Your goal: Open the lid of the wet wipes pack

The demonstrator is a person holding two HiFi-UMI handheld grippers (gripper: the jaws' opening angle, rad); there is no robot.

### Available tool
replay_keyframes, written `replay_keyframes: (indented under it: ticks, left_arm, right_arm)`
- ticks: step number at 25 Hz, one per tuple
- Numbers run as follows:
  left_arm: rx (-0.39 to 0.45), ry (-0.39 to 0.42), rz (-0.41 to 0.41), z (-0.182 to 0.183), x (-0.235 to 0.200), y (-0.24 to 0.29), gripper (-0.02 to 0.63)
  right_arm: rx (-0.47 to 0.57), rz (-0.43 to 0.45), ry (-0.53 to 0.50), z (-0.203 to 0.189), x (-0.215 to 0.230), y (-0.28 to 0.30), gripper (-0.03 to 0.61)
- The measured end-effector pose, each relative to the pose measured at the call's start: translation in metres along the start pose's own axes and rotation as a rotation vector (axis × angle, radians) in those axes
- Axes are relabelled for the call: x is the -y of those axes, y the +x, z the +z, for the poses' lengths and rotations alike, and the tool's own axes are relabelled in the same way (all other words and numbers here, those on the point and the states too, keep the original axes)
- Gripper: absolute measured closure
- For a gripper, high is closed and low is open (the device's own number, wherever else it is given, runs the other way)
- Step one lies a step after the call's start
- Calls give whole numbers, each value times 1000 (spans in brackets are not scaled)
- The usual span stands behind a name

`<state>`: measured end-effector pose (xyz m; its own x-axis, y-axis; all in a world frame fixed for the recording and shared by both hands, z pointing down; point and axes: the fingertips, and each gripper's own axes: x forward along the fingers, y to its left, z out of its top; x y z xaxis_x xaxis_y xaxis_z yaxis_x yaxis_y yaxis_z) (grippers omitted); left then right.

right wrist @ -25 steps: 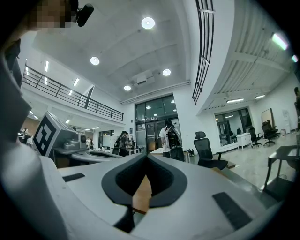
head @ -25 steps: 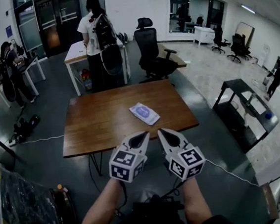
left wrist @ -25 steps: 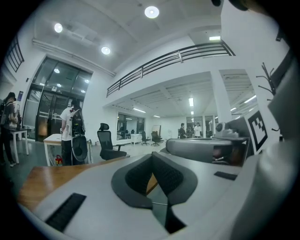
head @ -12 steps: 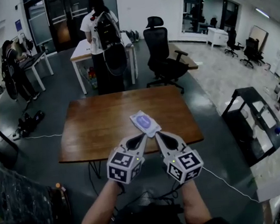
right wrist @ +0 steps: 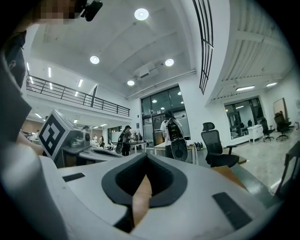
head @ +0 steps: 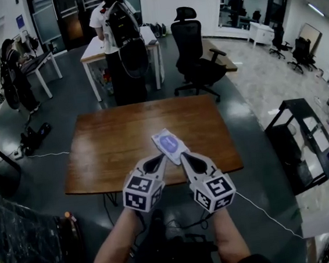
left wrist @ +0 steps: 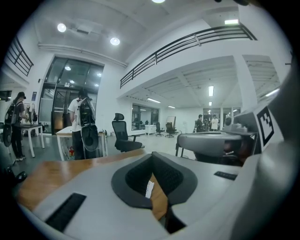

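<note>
We note the grey left gripper (head: 162, 157) and grey right gripper (head: 183, 154) both closed, empty. The flat white-and-blue wet wipes pack (head: 167, 143) lies at their twelve o'clock on the brown wooden table (head: 107, 145).

1. Your left gripper (head: 162, 156) and right gripper (head: 183, 154) covered the near end of the wet wipes pack (head: 166, 140) on the table (head: 107, 145).
2. Its lid print was too small to read.

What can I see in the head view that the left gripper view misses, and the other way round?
Head view only: the whole wet wipes pack on the table, and the person's forearms. Left gripper view only: ceiling lights and the balcony railing. Both: the table, the black office chair, the person with the backpack, and the left claw.
</note>
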<state>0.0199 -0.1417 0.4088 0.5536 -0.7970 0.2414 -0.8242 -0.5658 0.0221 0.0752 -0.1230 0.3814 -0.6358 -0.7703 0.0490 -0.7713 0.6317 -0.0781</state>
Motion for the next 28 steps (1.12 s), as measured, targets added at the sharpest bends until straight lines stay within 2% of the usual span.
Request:
replay_keyframes:
  ticks: [7,12,18,23,28]
  left_arm:
    - [-40,-44,10,-23,-51,36,607]
    - [-63,-64,-26,-36,-81,68,607]
    - [-130,-63,-72,-59,-112,95,607]
    - [-186,-62,-125,-80,-128,115,607]
    - [-251,-69,-141,-105,-139,138,607]
  right_arm:
    - [-79,-20,-5,-28,15,45,568]
    - [-141,-83,9,-50,36,82,568]
    - [-212,-155,35,-72,51,121,568]
    - [-257,-212,46,-86,64,139,566]
    - [-322,-240,43,-107,74,154,566]
